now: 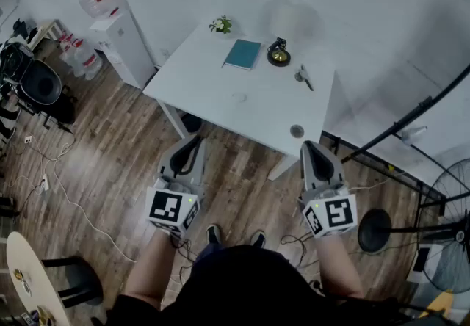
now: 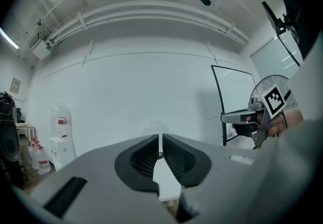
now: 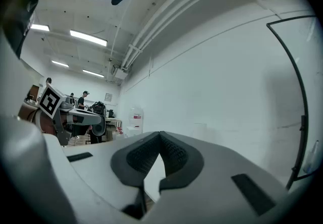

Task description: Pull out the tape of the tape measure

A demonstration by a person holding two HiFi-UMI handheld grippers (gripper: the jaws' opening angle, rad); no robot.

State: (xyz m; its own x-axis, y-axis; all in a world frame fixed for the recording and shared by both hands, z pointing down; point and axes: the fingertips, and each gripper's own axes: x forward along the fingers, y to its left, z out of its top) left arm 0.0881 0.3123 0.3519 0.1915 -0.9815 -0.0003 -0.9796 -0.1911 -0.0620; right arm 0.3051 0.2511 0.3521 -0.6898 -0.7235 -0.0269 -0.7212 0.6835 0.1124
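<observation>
Nearest: left gripper (image 1: 192,144) and right gripper (image 1: 312,148), both closed tight on nothing, held level short of table (image 1: 220,89), evidently awaiting approach. Tape measure (image 1: 297,131), probably the round case at near edge, ahead of right gripper, untouched.

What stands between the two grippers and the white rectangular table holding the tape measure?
Nothing visible. The left gripper and right gripper, both shut and empty, hover over brown wooden floor short of the white rectangular table. Which item on it is the tape measure I cannot tell.
</observation>
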